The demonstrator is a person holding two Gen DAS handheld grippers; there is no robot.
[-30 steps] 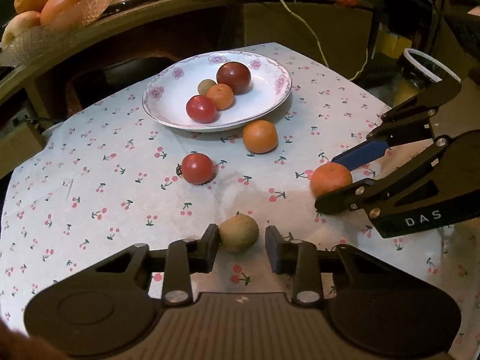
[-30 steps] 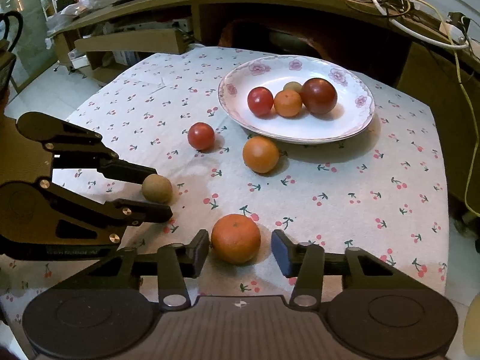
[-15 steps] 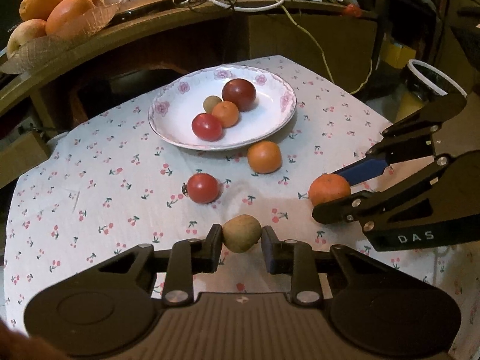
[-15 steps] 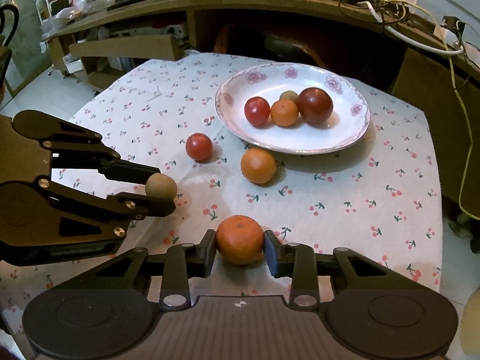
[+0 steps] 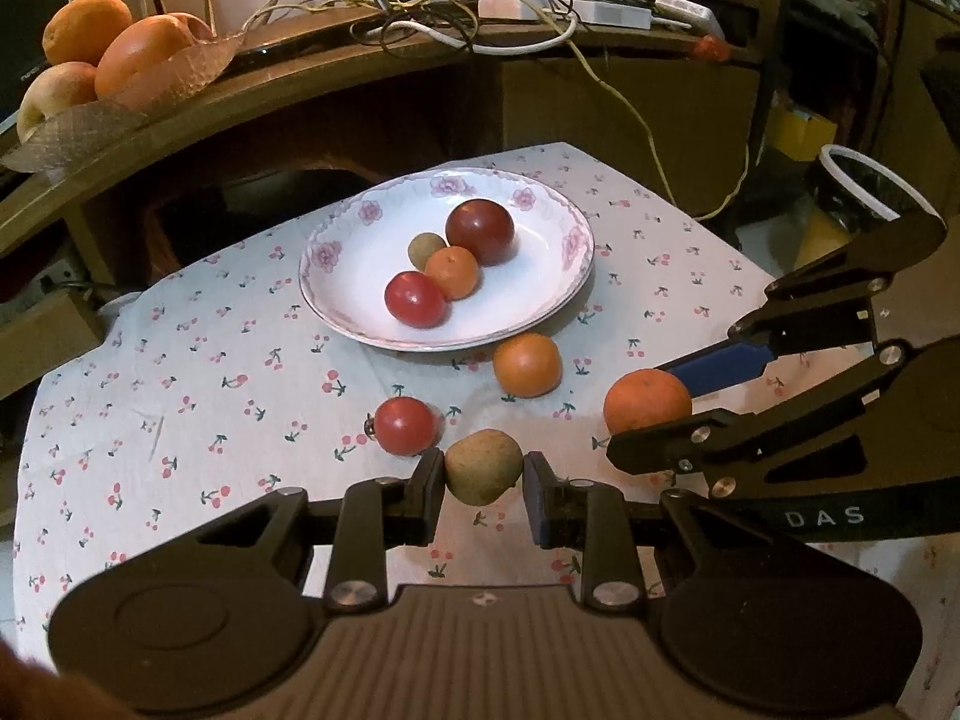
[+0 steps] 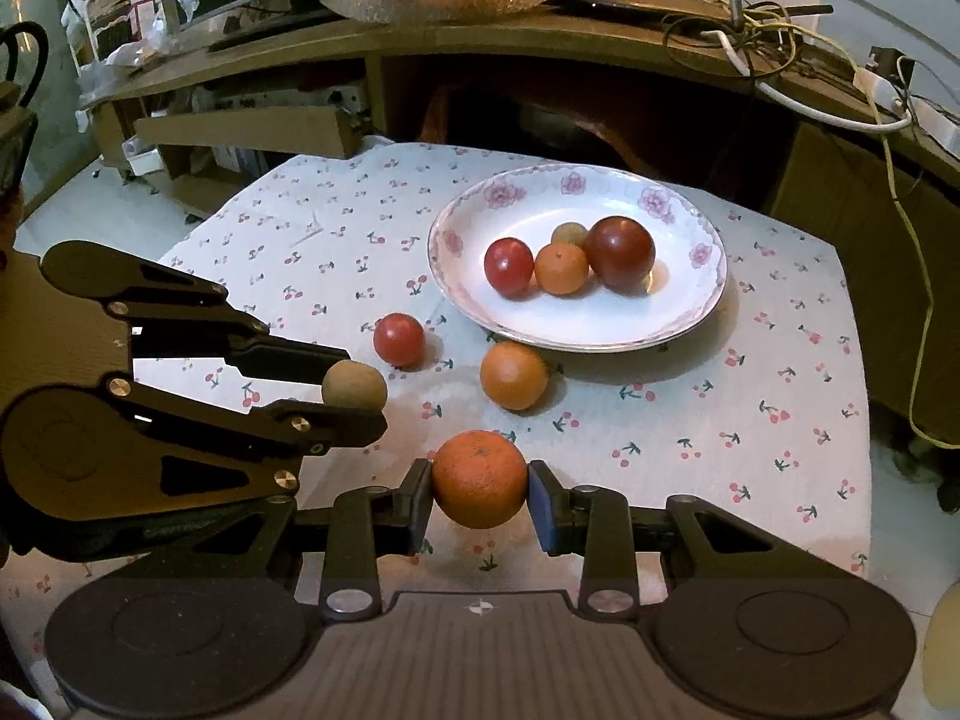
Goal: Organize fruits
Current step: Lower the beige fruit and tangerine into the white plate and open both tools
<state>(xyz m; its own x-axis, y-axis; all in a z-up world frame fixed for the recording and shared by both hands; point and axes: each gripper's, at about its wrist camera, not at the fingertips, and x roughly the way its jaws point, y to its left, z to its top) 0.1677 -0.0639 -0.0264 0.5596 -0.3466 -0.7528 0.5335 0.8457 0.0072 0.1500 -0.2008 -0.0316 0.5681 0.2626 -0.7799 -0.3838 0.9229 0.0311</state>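
My left gripper (image 5: pixel 483 483) is shut on a brown kiwi (image 5: pixel 483 467) and holds it above the cloth. My right gripper (image 6: pixel 480 495) is shut on an orange (image 6: pixel 479 478), also lifted; it shows in the left wrist view (image 5: pixel 647 401). The kiwi shows in the right wrist view (image 6: pixel 354 384). A white floral plate (image 5: pixel 360 324) holds a red tomato (image 5: pixel 415 299), a small orange (image 5: pixel 452 272), a dark red tomato (image 5: pixel 480 231) and a small kiwi (image 5: pixel 425 247). On the cloth lie a red tomato (image 5: pixel 406 425) and an orange (image 5: pixel 527 364).
The table has a cherry-print cloth (image 5: pixel 198 396). Behind it stands a wooden shelf (image 5: pixel 252 90) with a fruit basket (image 5: pixel 114 78) and tangled cables (image 5: pixel 456 18). A bin with a white rim (image 5: pixel 864 180) stands at the right.
Both grippers closed on their fruit, the left on the kiwi and the right on the orange, and lifted them off the cloth.
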